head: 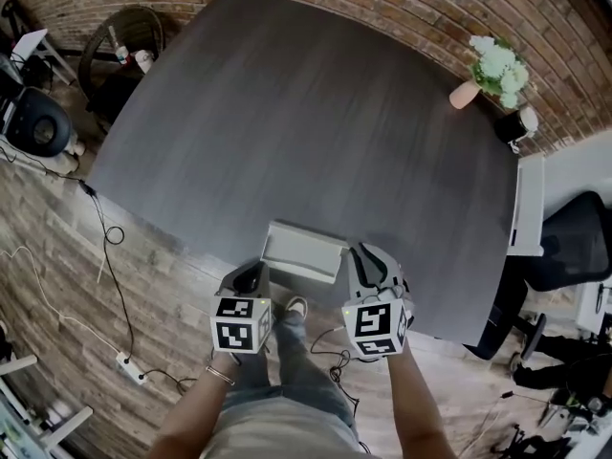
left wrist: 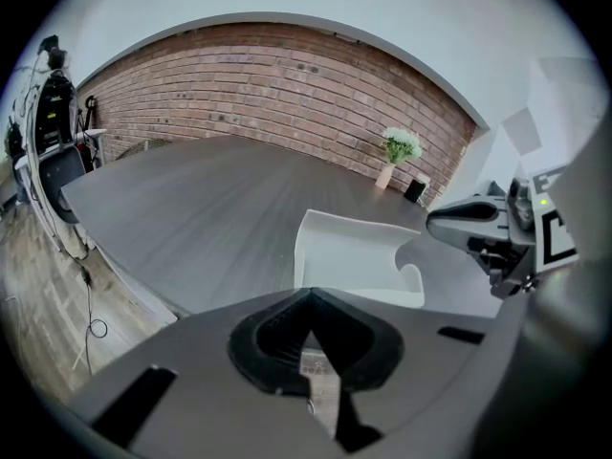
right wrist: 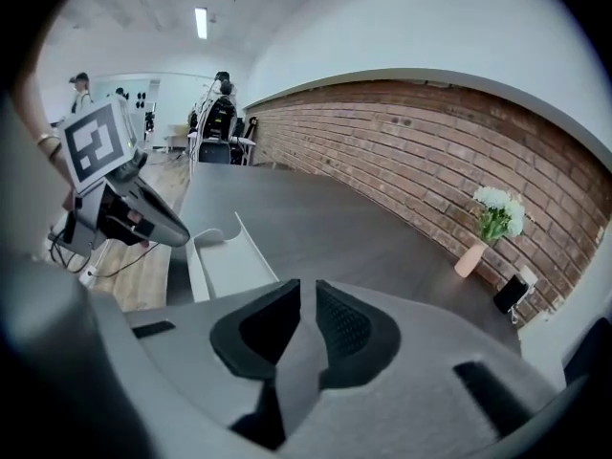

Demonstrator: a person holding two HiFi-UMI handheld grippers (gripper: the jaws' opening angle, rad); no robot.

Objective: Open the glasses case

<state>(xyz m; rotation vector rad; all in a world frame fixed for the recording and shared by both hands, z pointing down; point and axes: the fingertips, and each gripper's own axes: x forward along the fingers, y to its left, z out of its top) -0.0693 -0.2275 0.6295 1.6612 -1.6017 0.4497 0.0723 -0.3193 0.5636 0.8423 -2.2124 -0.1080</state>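
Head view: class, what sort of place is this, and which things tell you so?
Probably an office or studio workspace: a large dark table beside a brick wall, a black office chair, and a power strip with cables on the wood floor.

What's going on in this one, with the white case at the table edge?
A person stands at the near edge of a dark table with a gripper in each hand. A white glasses case lies at that edge, just ahead of the two grippers, and it appears to be open already. Neither gripper holds it. The left gripper has its jaws together with nothing in them, and the right gripper has its jaws slightly apart and empty.
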